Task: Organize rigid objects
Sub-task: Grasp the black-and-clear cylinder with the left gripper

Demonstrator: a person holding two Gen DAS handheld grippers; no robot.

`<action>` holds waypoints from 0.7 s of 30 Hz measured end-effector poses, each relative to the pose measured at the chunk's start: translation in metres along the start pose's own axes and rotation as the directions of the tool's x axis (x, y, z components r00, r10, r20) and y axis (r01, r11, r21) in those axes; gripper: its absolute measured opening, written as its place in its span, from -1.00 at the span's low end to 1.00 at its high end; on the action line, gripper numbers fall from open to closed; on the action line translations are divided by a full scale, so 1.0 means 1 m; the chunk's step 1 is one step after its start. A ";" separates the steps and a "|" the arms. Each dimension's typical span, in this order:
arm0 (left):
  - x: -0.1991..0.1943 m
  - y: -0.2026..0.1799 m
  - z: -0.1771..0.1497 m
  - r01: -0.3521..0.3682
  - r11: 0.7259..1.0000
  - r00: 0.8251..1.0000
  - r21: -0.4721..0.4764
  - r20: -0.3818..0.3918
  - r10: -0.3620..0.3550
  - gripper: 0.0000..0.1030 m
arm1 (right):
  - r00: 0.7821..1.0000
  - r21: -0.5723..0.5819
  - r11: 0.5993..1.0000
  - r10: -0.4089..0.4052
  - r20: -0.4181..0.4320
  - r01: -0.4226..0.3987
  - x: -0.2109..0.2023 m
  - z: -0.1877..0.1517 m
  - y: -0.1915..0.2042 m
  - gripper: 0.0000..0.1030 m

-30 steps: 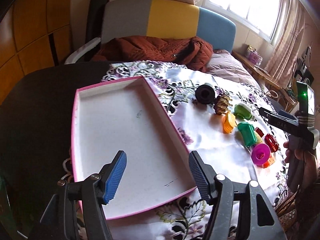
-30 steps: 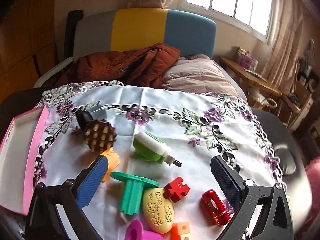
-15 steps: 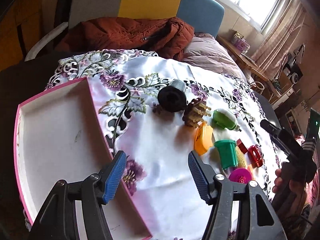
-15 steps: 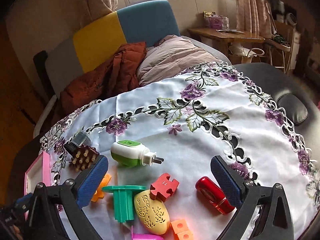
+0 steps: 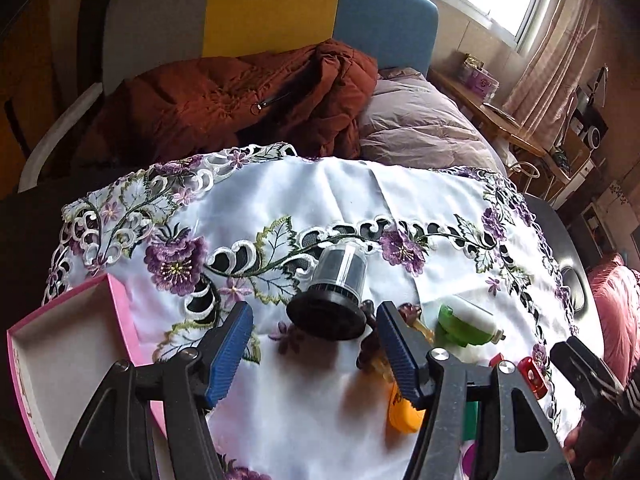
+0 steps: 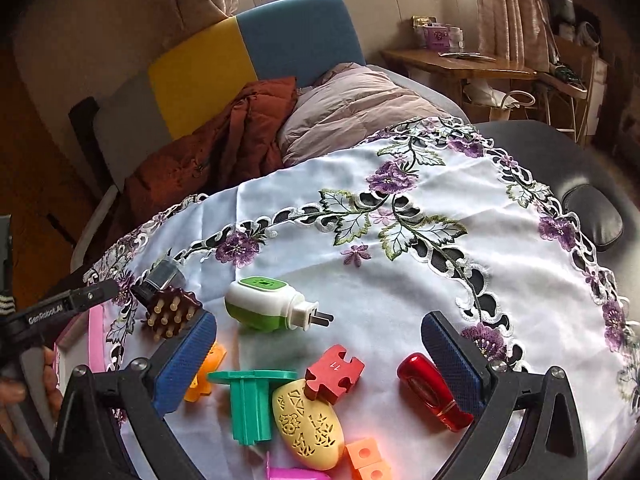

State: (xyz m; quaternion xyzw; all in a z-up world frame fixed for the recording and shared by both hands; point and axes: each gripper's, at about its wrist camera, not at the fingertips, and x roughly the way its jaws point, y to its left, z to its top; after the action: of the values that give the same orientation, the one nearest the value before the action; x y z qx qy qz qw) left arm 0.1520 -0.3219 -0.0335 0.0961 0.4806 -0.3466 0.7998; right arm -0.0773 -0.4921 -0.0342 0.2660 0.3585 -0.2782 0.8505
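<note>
Lying on the bench cloth (image 6: 400,280), one green plug (image 6: 266,307) points its prongs right, long axis across the view. One black cap (image 5: 332,300) sits between the left gripper's (image 5: 314,350) spread, empty jaws. Right gripper (image 6: 320,360) jaws spread, empty, over one red piece (image 6: 334,372). Pink tray (image 5: 48,360) is cut off left.

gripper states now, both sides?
Left hand-held gripper: open, empty, near the black-capped canister.
Right hand-held gripper: open, empty, above the toys.

White tablecloth (image 6: 400,288) embroidered with purple flowers; pink-rimmed tray (image 5: 116,304); green-and-white plug (image 6: 268,308); red puzzle piece (image 6: 334,374); teal peg (image 6: 250,400).
</note>
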 end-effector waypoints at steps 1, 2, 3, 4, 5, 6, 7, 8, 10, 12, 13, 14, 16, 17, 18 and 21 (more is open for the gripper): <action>0.003 -0.002 0.004 0.006 1.000 1.000 0.008 -0.005 -0.006 0.25 | 1.000 0.000 1.000 0.003 -0.003 -0.003 0.001 0.000 0.000 1.00; 0.007 -0.004 0.007 0.011 1.000 1.000 0.017 -0.013 -0.011 0.25 | 1.000 0.000 1.000 0.005 -0.006 -0.005 0.001 0.000 0.000 1.00; 0.011 -0.005 0.009 0.015 1.000 1.000 0.020 -0.021 -0.014 0.25 | 1.000 -0.001 1.000 0.007 -0.007 -0.007 0.001 0.000 0.001 1.00; 0.016 -0.005 0.012 0.020 1.000 0.999 0.019 -0.029 -0.019 0.25 | 1.000 -0.002 1.000 0.010 -0.007 -0.010 0.001 0.000 0.001 1.00; 0.021 -0.006 0.014 0.025 1.000 0.999 0.018 -0.043 -0.024 0.25 | 1.000 -0.005 1.000 0.011 -0.005 -0.011 0.001 0.000 0.002 1.00; 0.027 -0.006 0.017 0.024 1.000 0.998 0.019 -0.058 -0.023 0.25 | 1.000 -0.008 1.000 0.011 -0.005 -0.011 0.001 0.000 0.003 1.00; 0.032 -0.005 0.020 0.022 1.000 0.997 0.019 -0.068 -0.021 0.23 | 1.000 -0.012 1.000 0.010 -0.005 -0.010 0.001 0.000 0.003 1.00; 0.037 -0.005 0.023 0.031 0.999 0.996 0.020 -0.084 -0.029 0.22 | 1.000 -0.013 1.000 0.011 -0.006 -0.011 0.001 0.000 0.004 1.00; 0.049 -0.006 0.030 0.049 0.999 0.991 0.023 -0.124 -0.046 0.18 | 1.000 -0.017 1.000 0.014 -0.011 -0.014 0.002 0.000 0.005 1.00; 0.059 -0.008 0.034 0.059 0.998 0.987 0.032 -0.149 -0.054 0.18 | 1.000 -0.021 1.000 0.014 -0.016 -0.014 0.004 0.000 0.005 1.00; 0.064 -0.009 0.036 0.066 0.997 0.985 0.032 -0.165 -0.060 0.16 | 1.000 -0.023 1.000 0.014 -0.017 -0.015 0.004 -0.001 0.005 1.00; 0.071 -0.009 0.037 0.073 0.997 0.981 0.031 -0.182 -0.066 0.14 | 1.000 -0.025 1.000 0.015 -0.018 -0.016 0.004 -0.001 0.006 1.00; 0.086 -0.012 0.034 0.080 0.996 0.969 0.045 -0.236 -0.067 0.04 | 1.000 -0.033 0.999 0.010 -0.019 -0.011 0.005 -0.001 0.007 1.00; 0.095 -0.013 0.030 0.070 0.996 0.962 0.053 -0.266 -0.054 0.00 | 1.000 -0.036 0.999 0.006 -0.020 -0.006 0.006 -0.001 0.007 1.00; 0.100 -0.012 0.025 0.055 0.997 0.960 0.056 -0.279 -0.037 -0.12 | 1.000 -0.036 0.999 0.003 -0.021 -0.004 0.006 -0.001 0.007 1.00; 0.092 -0.007 0.019 0.068 0.997 0.972 0.048 -0.228 -0.055 -0.17 | 1.000 -0.023 1.000 -0.004 -0.006 0.004 0.004 0.001 0.003 1.00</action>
State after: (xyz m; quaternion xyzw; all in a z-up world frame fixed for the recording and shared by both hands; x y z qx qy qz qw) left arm 0.1883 -0.3792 -0.0995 0.1419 0.5614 -0.3712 0.7259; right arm -0.0733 -0.4917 -0.0358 0.2565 0.3647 -0.2749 0.8518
